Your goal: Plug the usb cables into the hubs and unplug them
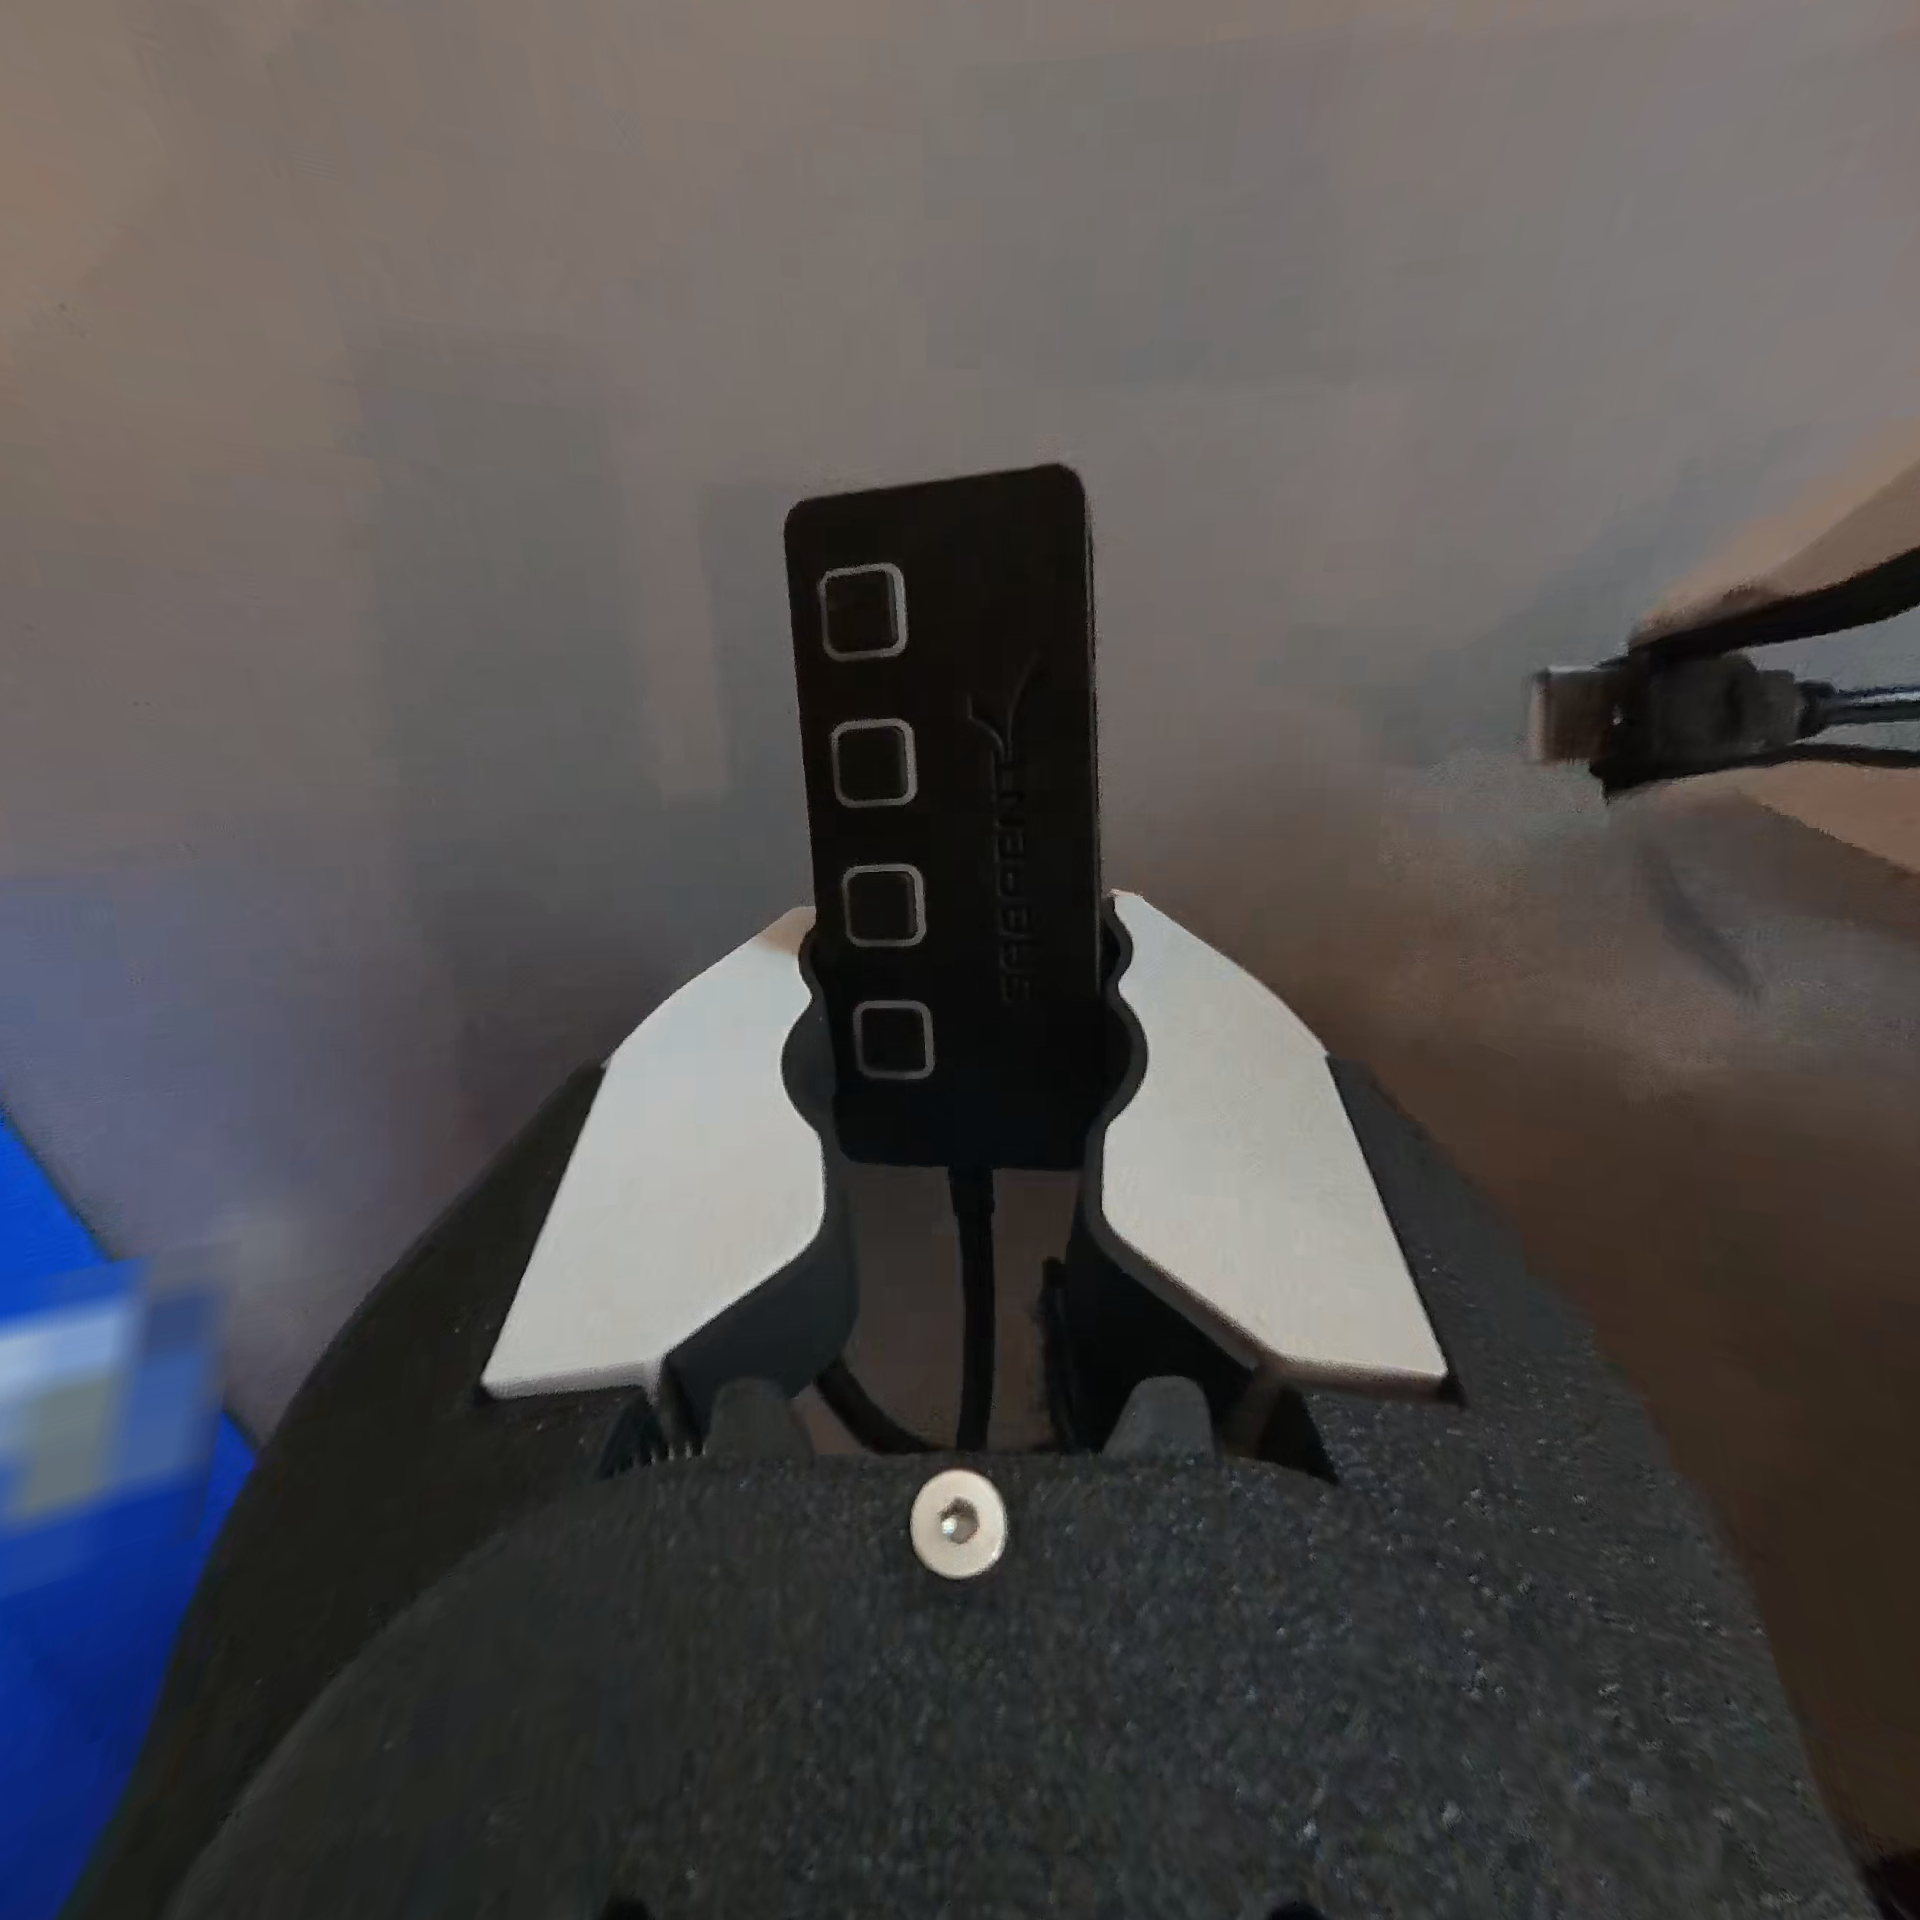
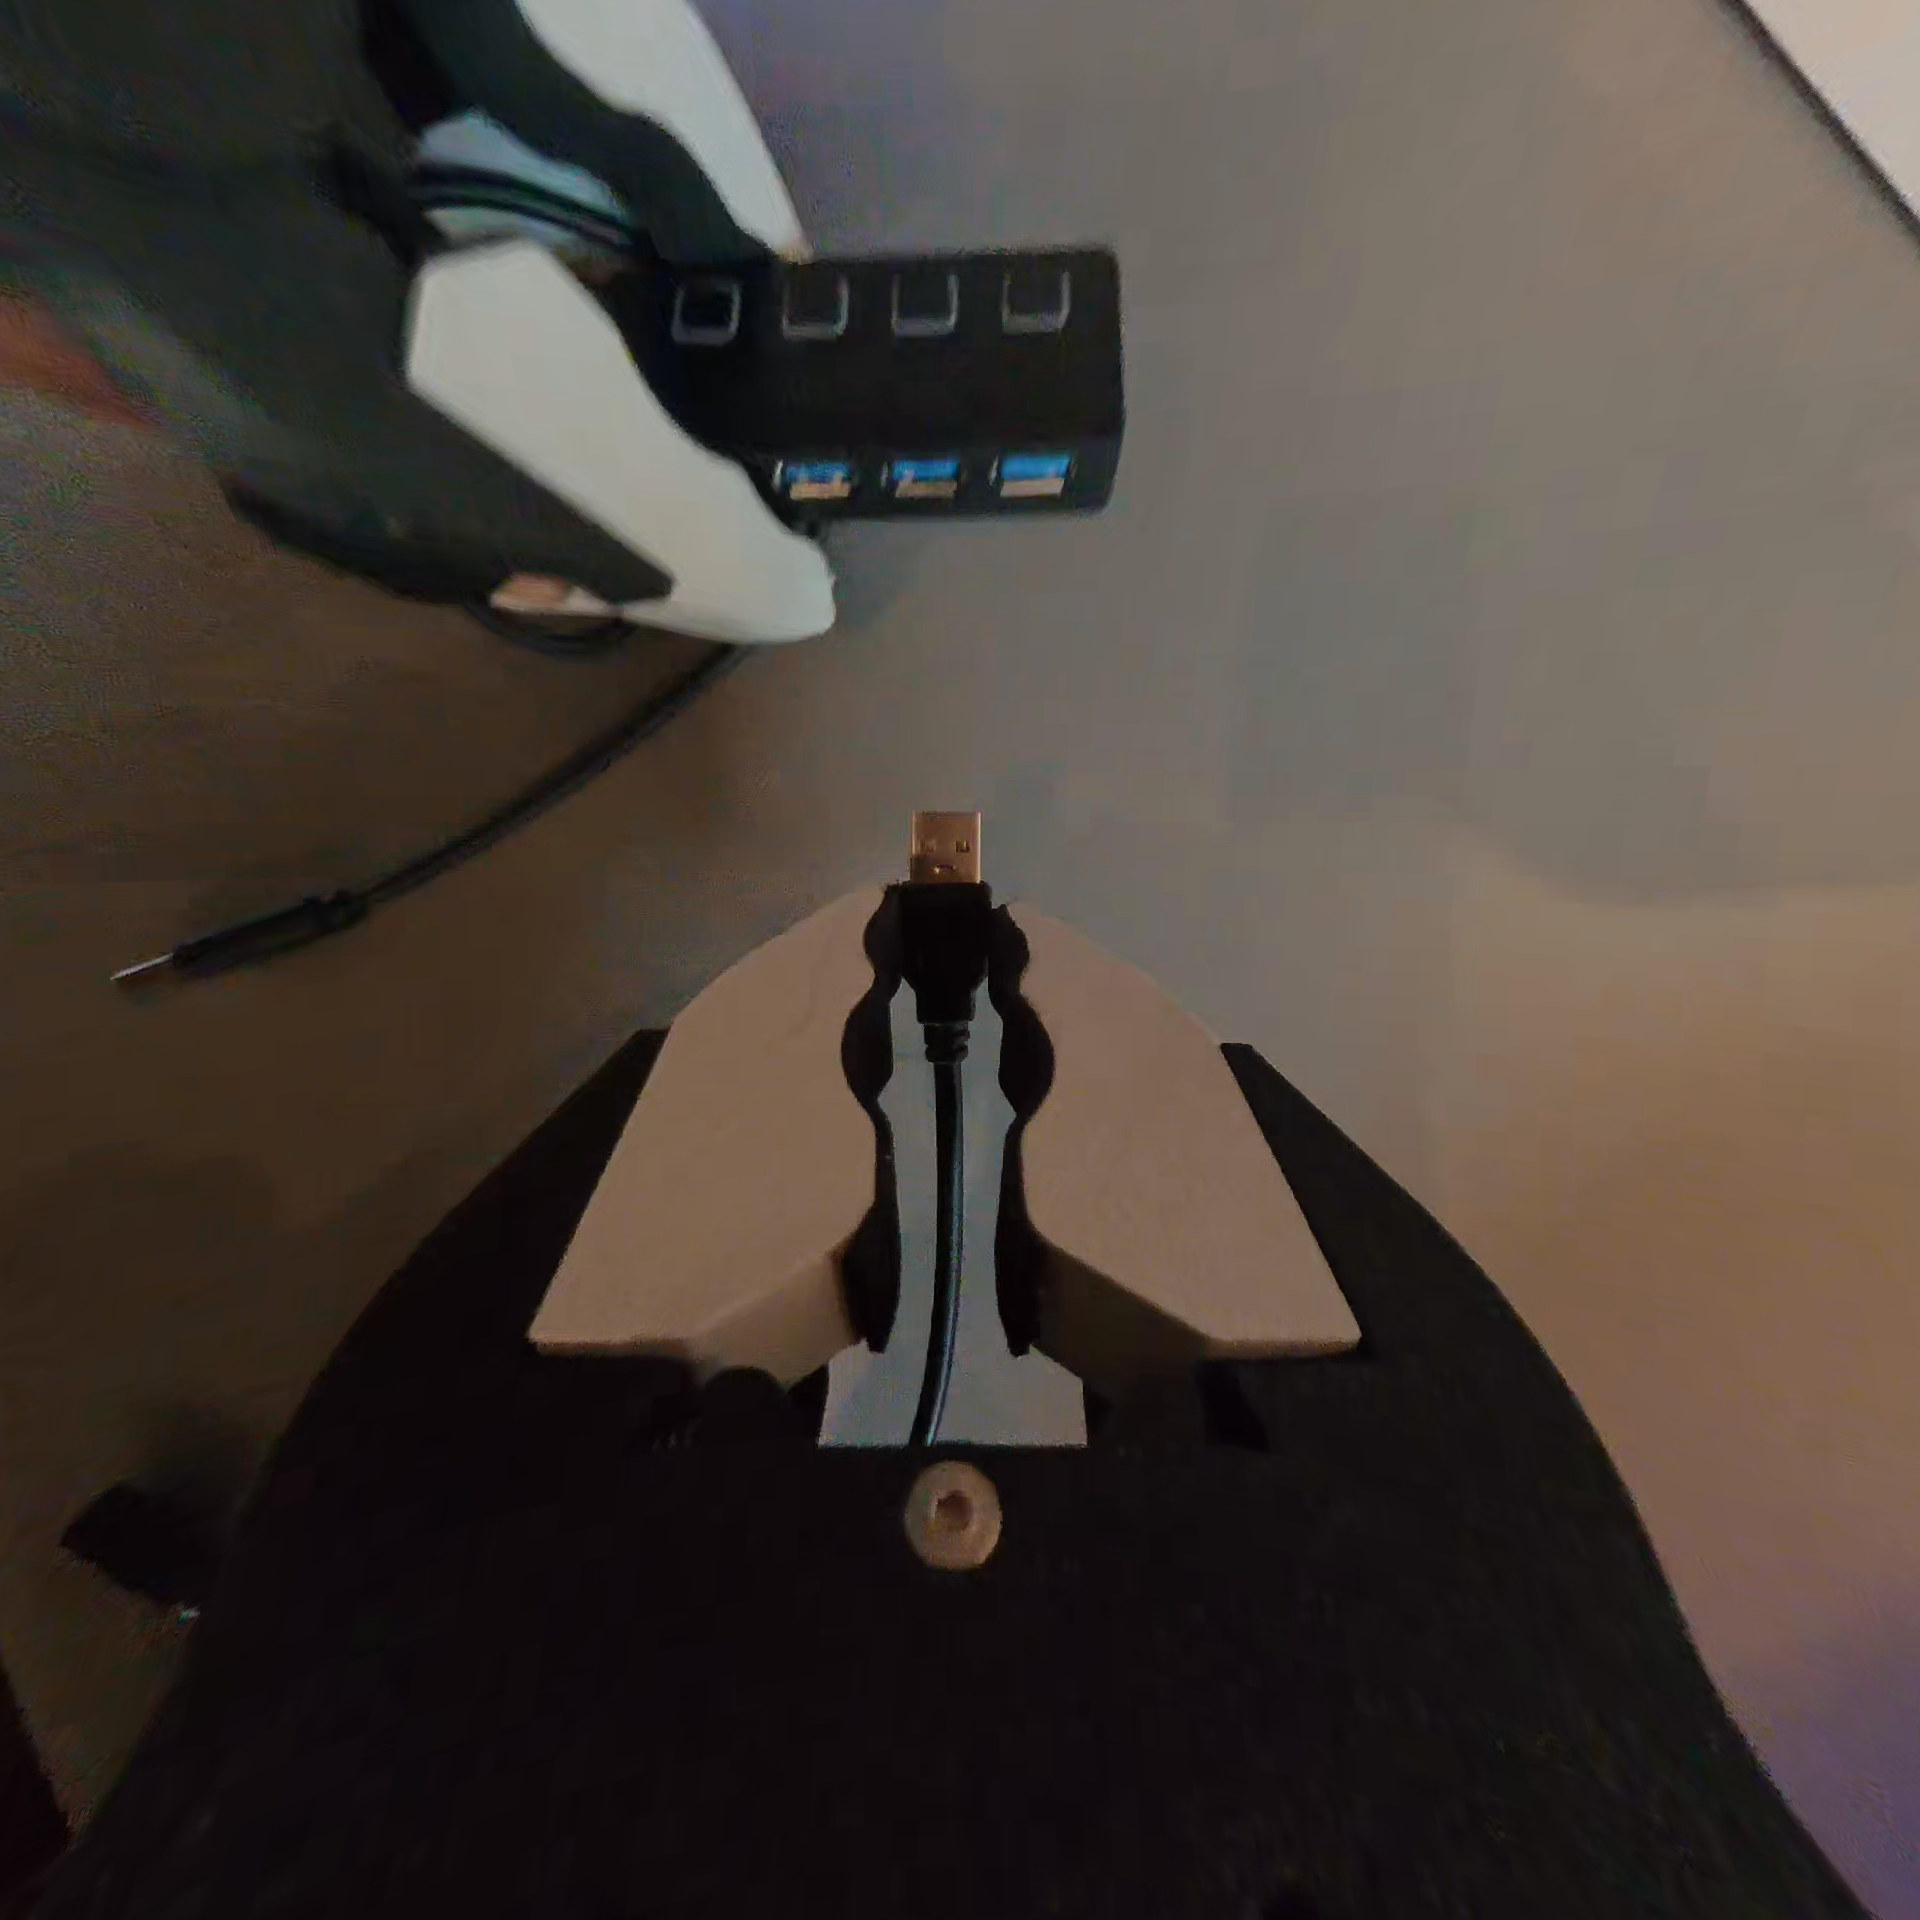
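Hub, clamped in my left gripper, lies ahead-left of my right gripper, which pinches the USB plug pointing toward its ports.

Under everything you have a plain grey desk, matt and evenly coloured, shading to a warmer brown towards the near side in the right wrist view. Its dark edge cuts across the top right corner there, with a pale strip beyond it. In the left wrist view you can see a bright blue object at the lower left, carrying a lighter patch; it is too blurred to identify.
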Action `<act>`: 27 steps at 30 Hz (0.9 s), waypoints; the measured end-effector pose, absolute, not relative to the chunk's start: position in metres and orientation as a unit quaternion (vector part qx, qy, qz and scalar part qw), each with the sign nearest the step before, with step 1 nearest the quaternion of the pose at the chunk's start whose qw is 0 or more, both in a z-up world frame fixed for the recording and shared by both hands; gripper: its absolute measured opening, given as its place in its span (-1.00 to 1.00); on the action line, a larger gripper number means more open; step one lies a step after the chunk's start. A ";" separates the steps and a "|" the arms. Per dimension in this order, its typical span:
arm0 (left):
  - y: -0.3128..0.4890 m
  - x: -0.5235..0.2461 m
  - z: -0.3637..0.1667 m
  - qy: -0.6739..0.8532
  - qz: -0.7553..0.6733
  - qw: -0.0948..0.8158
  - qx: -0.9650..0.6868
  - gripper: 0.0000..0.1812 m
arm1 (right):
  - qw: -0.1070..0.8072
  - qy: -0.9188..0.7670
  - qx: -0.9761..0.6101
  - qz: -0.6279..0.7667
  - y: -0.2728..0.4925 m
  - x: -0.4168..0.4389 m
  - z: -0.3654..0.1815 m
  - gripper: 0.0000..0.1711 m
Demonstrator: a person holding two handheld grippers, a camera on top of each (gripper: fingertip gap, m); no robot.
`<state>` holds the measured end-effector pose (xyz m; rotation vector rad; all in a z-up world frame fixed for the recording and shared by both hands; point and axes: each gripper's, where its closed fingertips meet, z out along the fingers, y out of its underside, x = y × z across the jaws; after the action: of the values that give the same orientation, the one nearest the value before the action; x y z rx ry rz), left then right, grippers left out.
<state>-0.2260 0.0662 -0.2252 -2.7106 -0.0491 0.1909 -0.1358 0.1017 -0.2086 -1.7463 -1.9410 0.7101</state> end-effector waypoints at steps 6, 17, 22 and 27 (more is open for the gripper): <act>0.072 -0.214 -0.231 0.007 0.079 0.217 -0.973 -0.48 | 0.216 -0.692 -0.650 0.229 0.110 -0.156 -0.214 -0.82; 0.076 -0.209 -0.237 0.041 0.094 0.218 -0.971 -0.47 | 0.224 -0.677 -0.660 0.236 0.119 -0.169 -0.214 -0.82; 0.077 -0.210 -0.237 0.049 0.106 0.215 -0.970 -0.47 | 0.224 -0.682 -0.657 0.231 0.120 -0.168 -0.216 -0.82; 0.078 -0.210 -0.236 0.055 0.126 0.209 -0.968 -0.47 | 0.227 -0.684 -0.654 0.229 0.119 -0.167 -0.215 -0.82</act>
<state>-0.2102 0.0777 -0.2357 -2.6931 0.1522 0.3499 -0.1675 0.1191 -0.2153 -1.8025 -1.8840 0.6309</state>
